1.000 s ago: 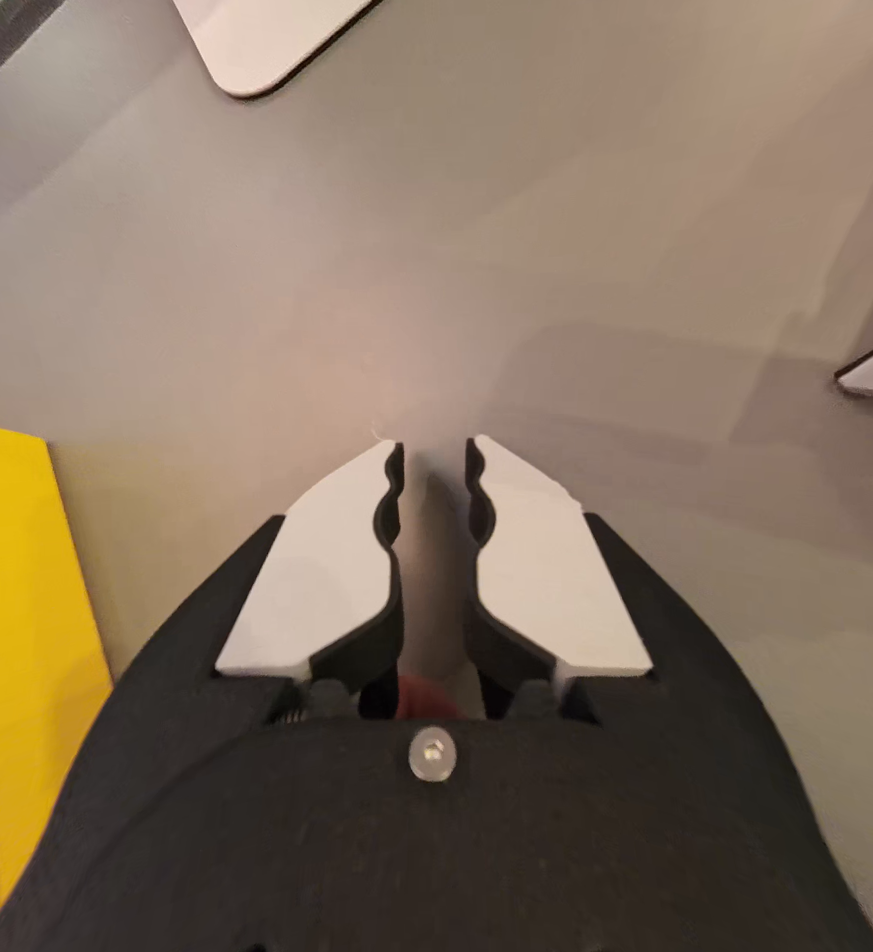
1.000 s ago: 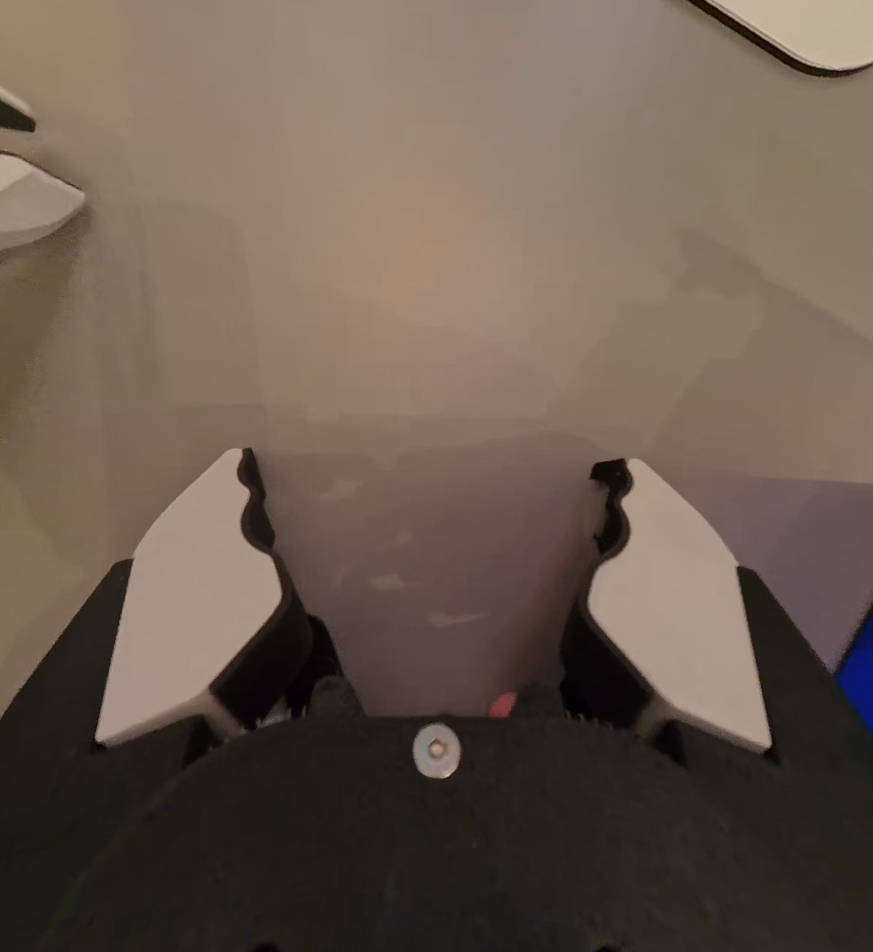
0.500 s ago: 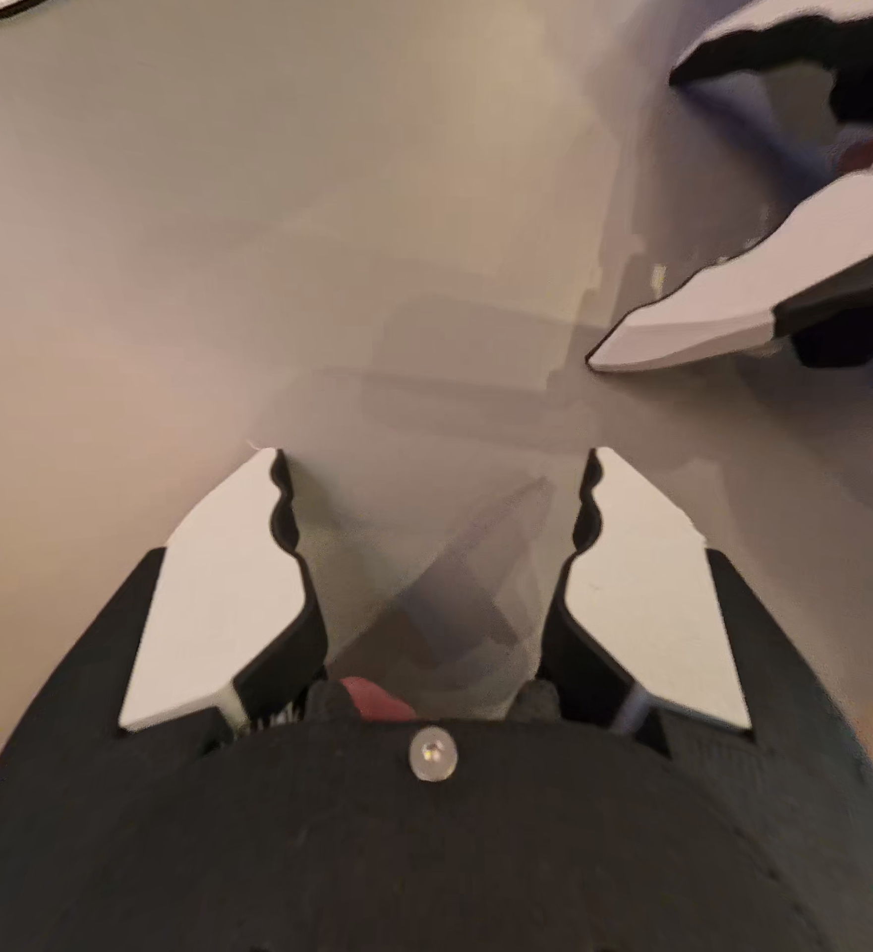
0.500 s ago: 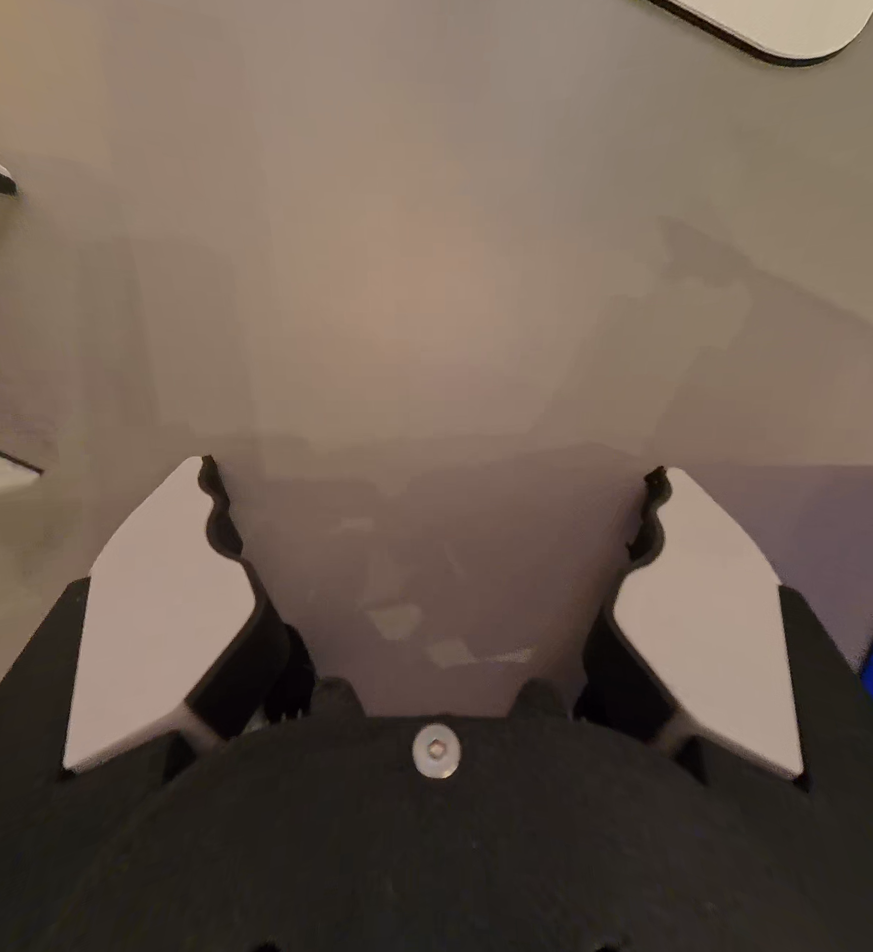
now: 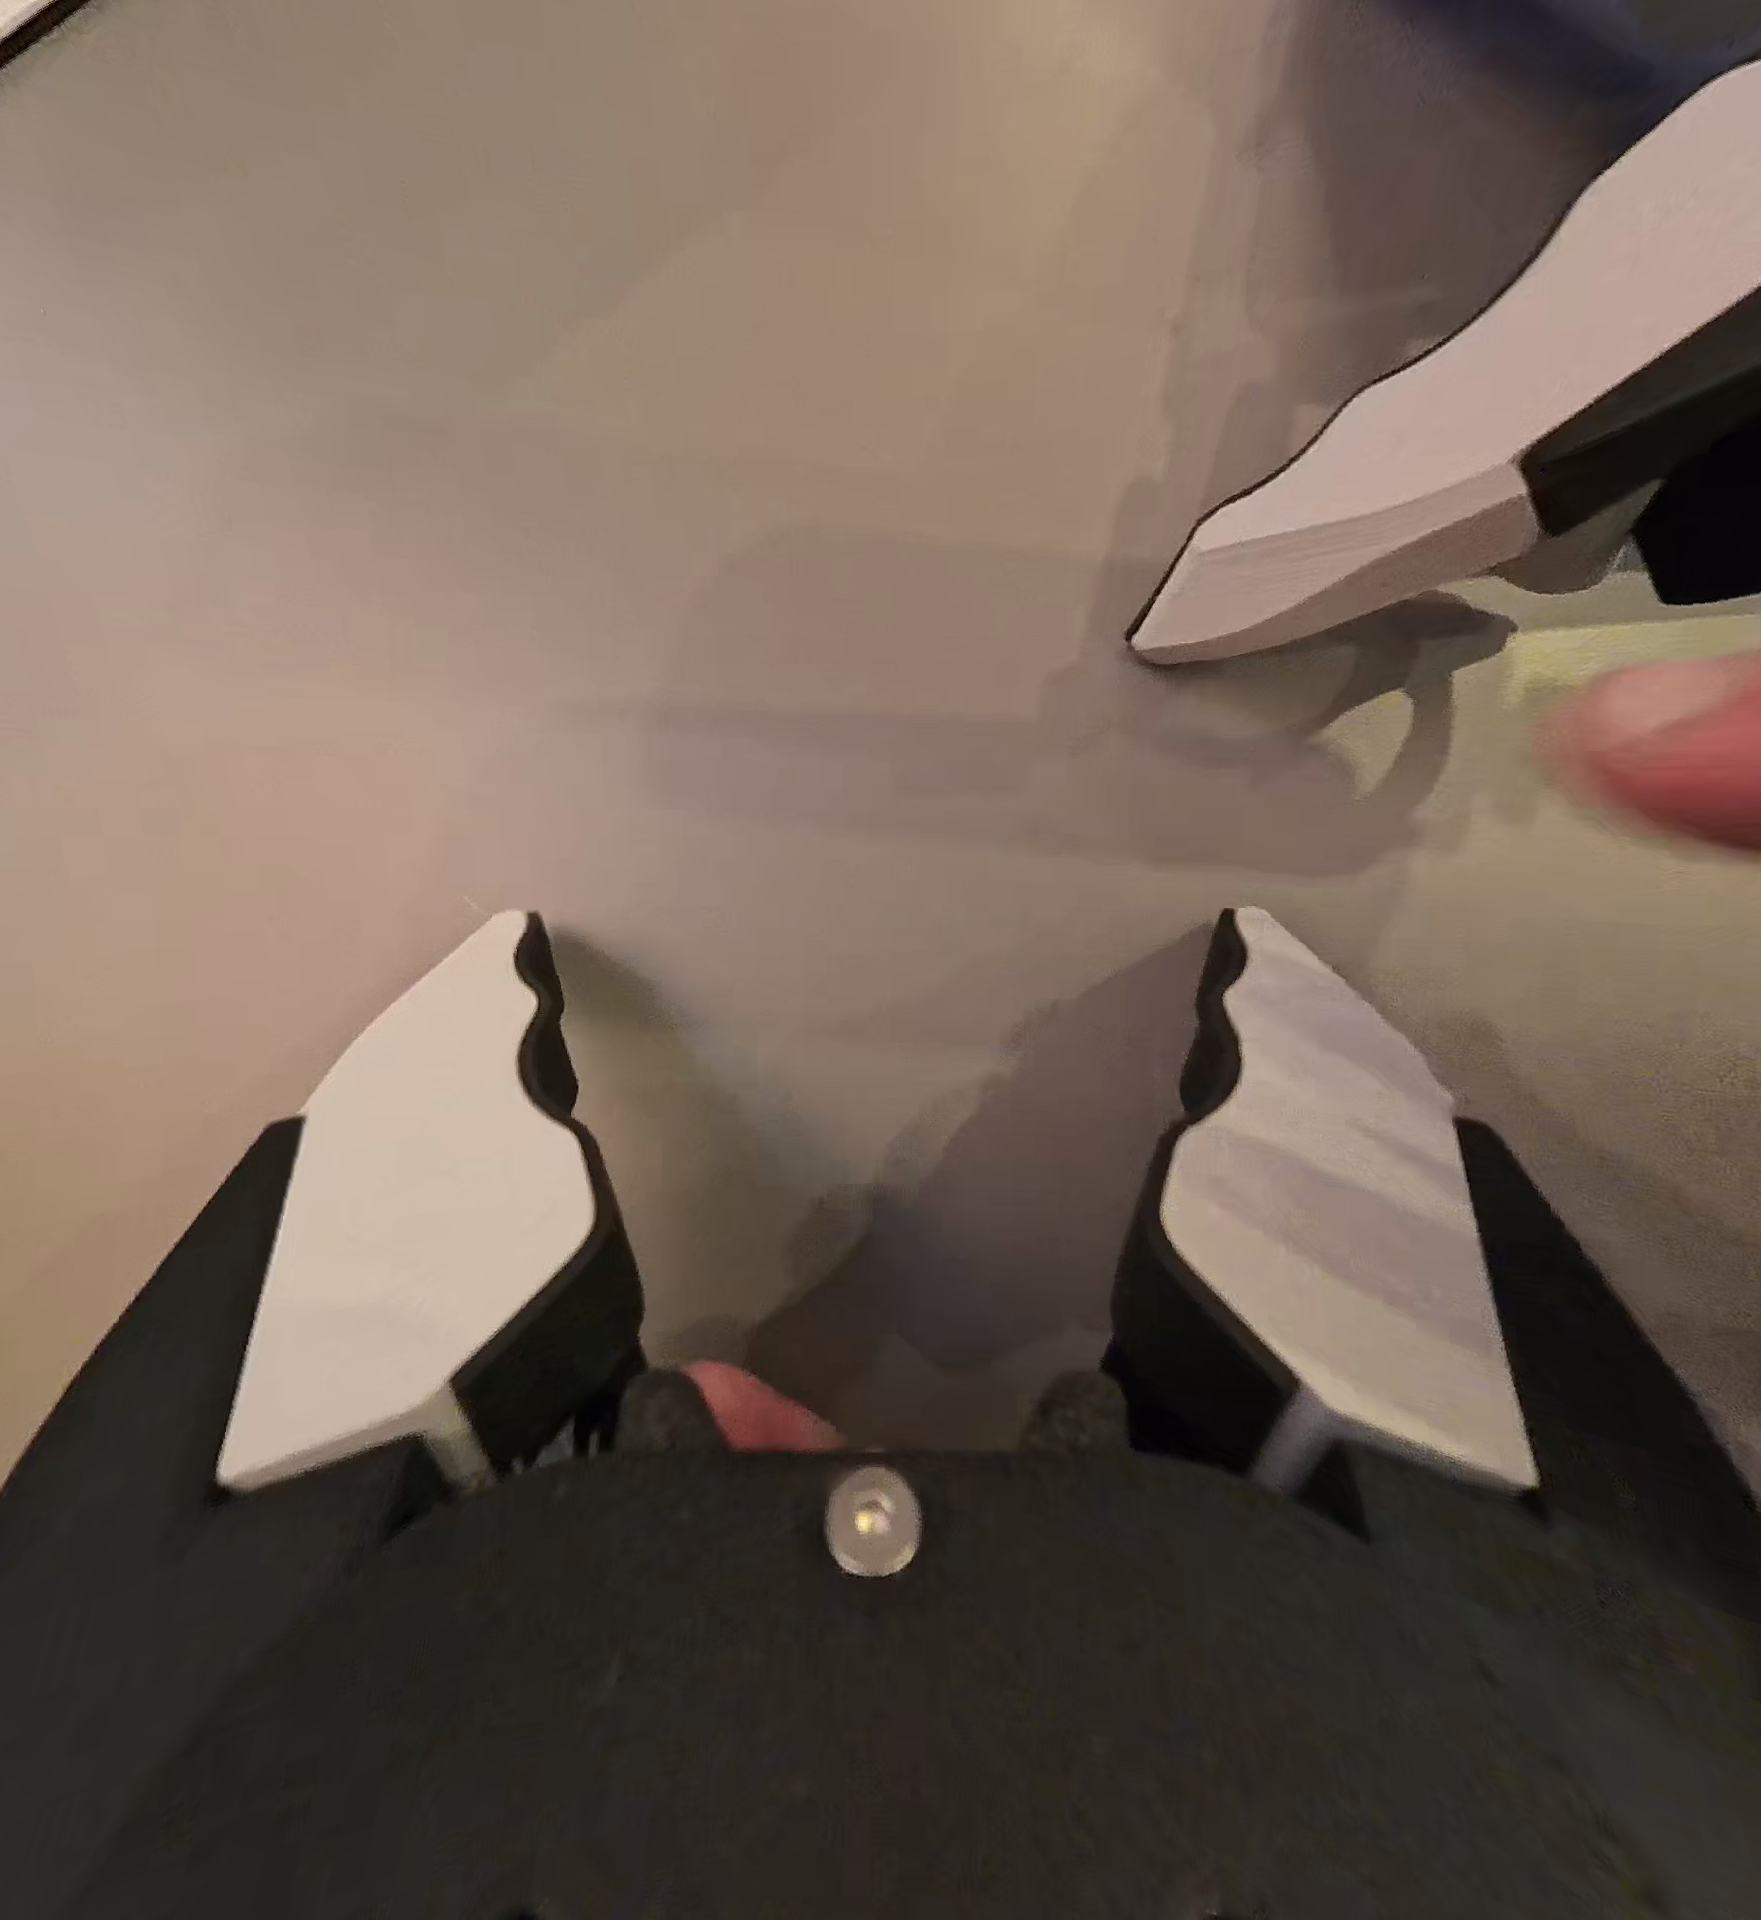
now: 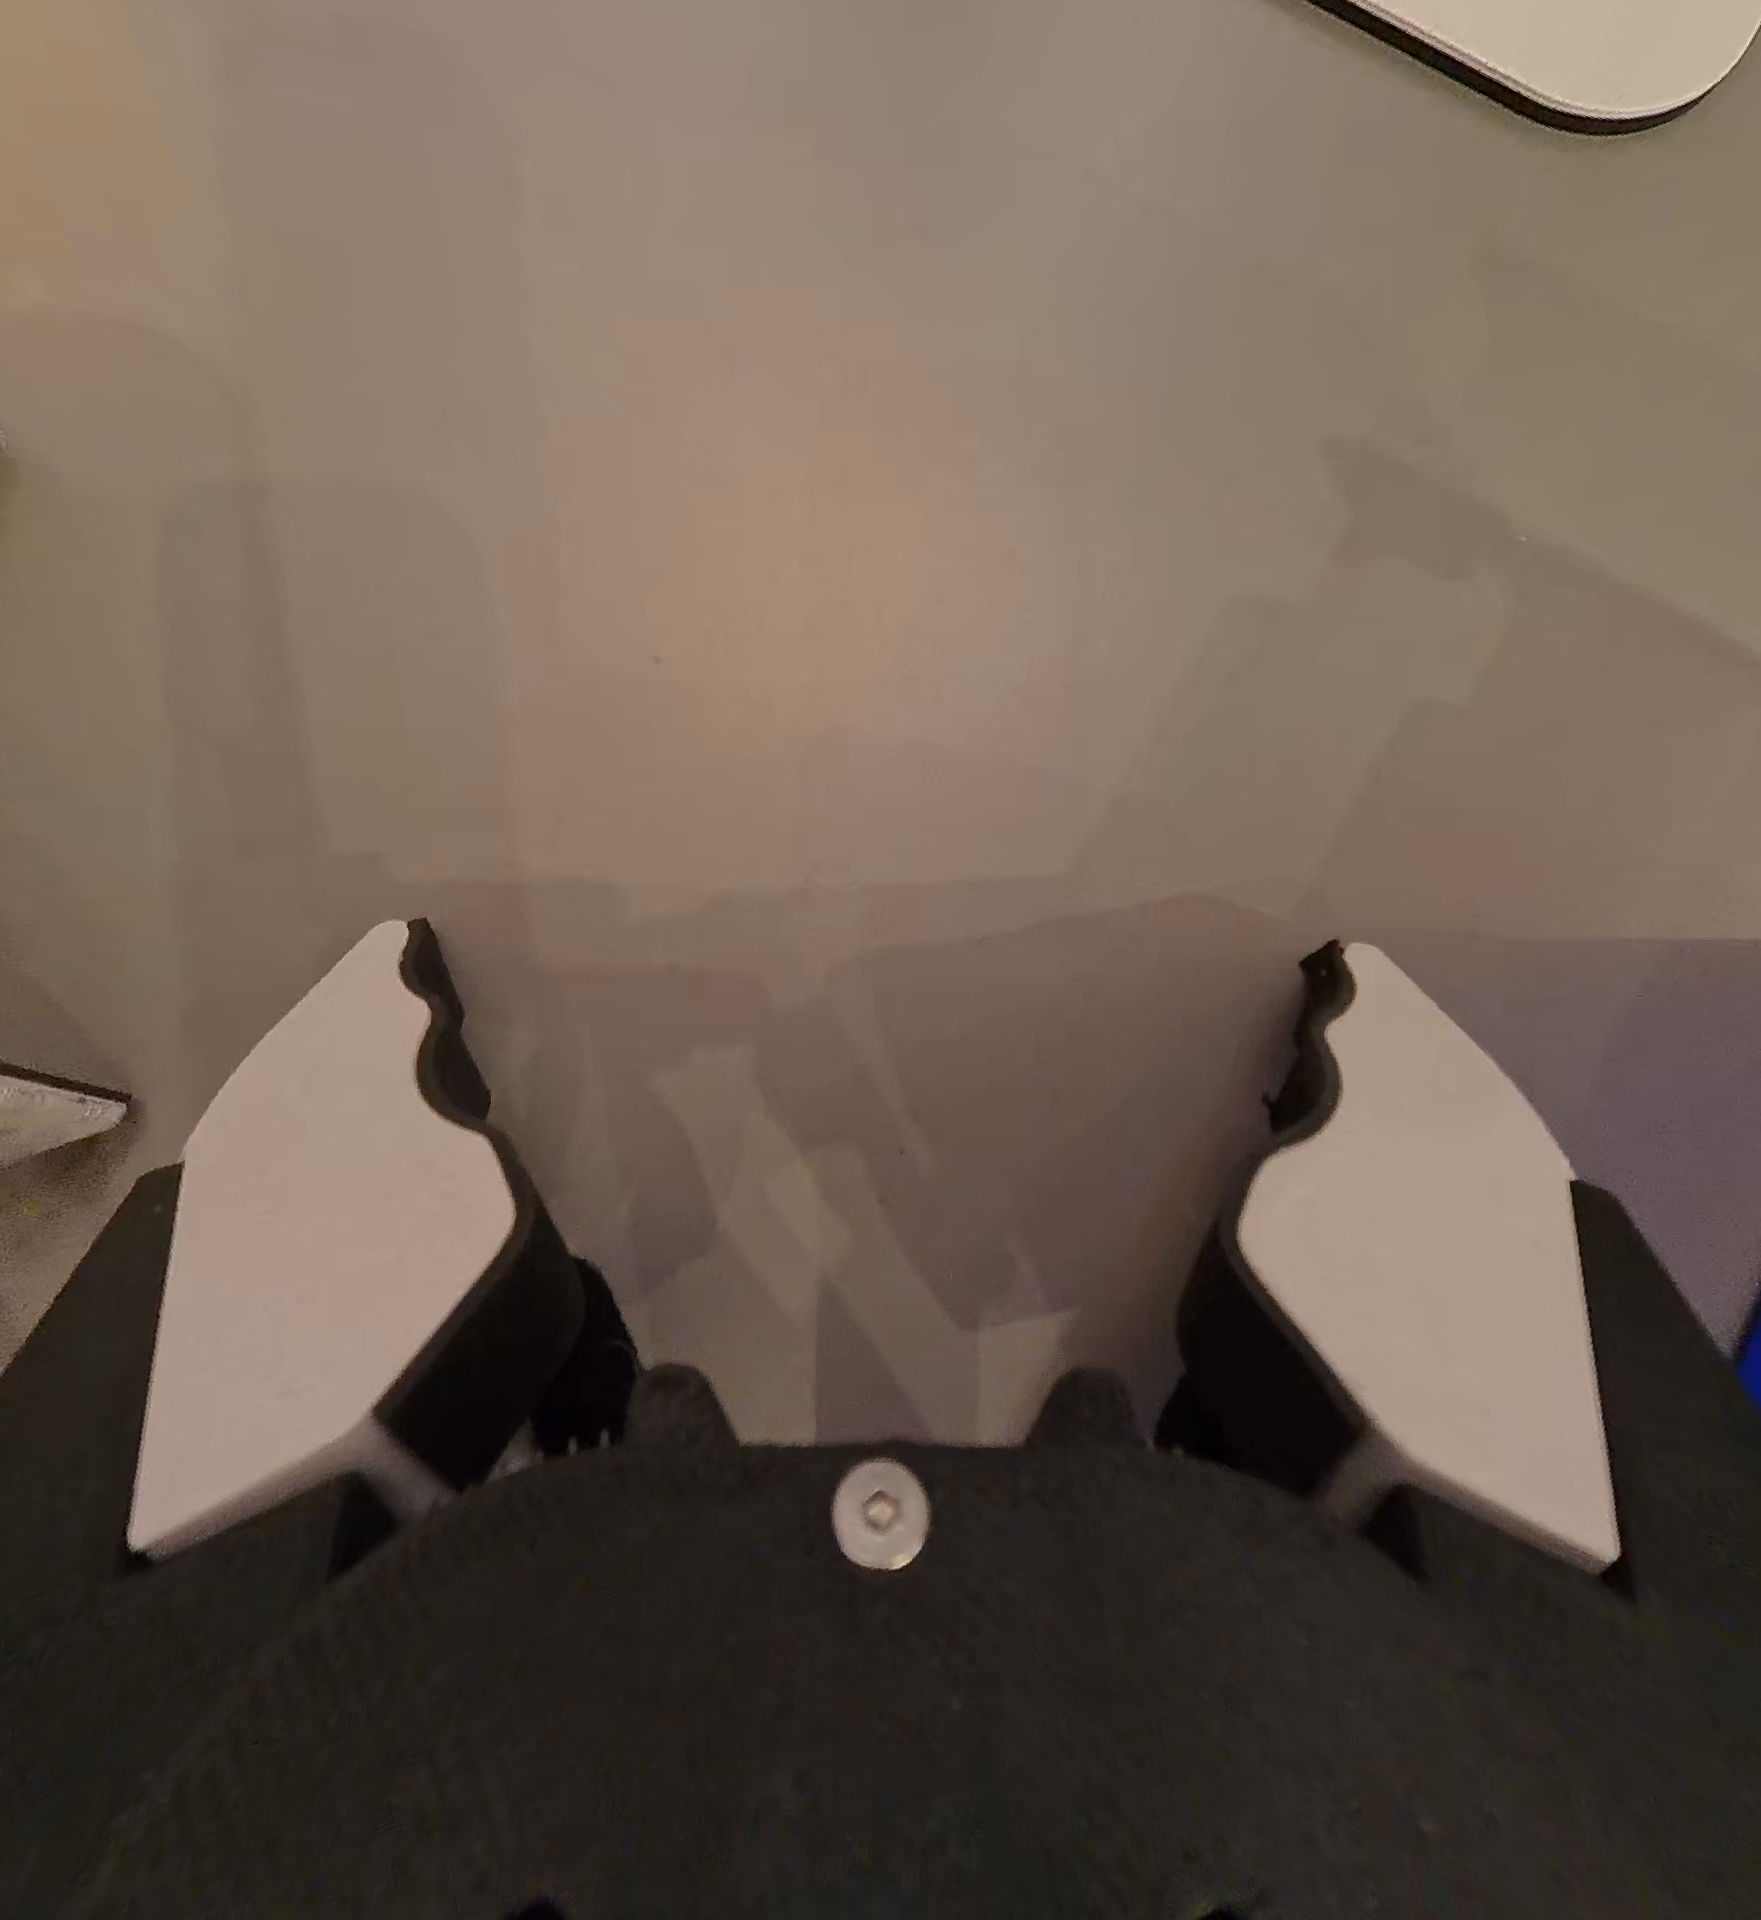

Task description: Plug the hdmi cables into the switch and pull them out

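- The left gripper (image 5: 876, 925) is held with its jaws apart and empty over the bare grey table (image 5: 440, 468).
- The right gripper (image 6: 871, 935) is likewise spread wide, with nothing between its fingers.
- Neither cable nor switch is seen in either view, so direction, long axis and nearer gripper cannot be told.
- A white slab (image 6: 1582, 52) lies toward the far right of the table.

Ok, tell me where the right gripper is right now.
In the left wrist view, one finger of the right gripper reaches in from the upper right, above and right of the open left gripper, over the bare grey table.
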